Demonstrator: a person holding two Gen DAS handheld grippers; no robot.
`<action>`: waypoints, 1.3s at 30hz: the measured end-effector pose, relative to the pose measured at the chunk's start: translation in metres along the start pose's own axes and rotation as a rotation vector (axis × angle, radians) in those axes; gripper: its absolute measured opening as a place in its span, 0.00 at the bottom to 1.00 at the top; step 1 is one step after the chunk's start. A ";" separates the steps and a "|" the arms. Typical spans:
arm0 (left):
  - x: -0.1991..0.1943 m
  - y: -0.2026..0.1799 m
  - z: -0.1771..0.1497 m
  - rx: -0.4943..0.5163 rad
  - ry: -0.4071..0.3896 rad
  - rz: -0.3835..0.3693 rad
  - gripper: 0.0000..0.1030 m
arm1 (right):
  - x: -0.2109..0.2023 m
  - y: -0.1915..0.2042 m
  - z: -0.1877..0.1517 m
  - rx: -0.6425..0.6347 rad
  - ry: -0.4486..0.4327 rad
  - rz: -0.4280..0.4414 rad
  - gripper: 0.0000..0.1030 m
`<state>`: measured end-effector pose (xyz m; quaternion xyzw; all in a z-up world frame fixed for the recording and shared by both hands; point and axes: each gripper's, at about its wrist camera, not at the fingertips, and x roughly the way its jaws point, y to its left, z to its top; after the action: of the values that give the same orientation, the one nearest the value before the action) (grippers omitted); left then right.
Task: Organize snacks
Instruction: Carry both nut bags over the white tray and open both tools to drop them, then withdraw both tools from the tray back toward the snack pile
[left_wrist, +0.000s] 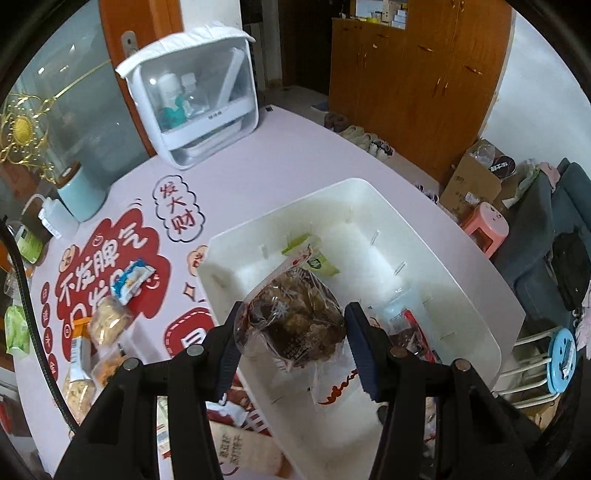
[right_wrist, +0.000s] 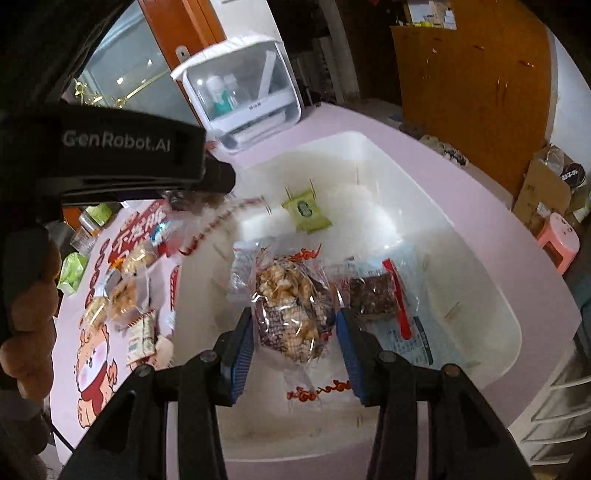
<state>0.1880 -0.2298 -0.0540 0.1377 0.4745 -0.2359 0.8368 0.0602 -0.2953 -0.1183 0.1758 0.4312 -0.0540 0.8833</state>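
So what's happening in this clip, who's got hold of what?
A person is sorting snacks into a white bin on a pink table. The left gripper grips a clear bag of dark brown snacks over the bin. The right gripper grips a clear bag of golden snacks above it too. A green packet and a red-striped dark pack lie inside; more snacks wait on the table.

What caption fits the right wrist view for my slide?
Right tongs hold a clear snack bag over the white bin, beside a green packet.
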 end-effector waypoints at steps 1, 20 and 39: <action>0.004 -0.002 -0.001 0.002 0.007 -0.002 0.51 | 0.003 -0.001 0.000 0.004 0.014 0.007 0.45; 0.011 0.009 -0.032 -0.041 0.073 0.006 0.86 | 0.001 0.017 -0.006 -0.050 0.010 0.057 0.80; -0.043 0.067 -0.096 -0.072 0.057 0.059 0.86 | -0.011 0.038 -0.016 -0.008 0.001 -0.010 0.80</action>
<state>0.1339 -0.1180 -0.0660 0.1280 0.5022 -0.1900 0.8338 0.0509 -0.2547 -0.1086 0.1699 0.4326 -0.0565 0.8836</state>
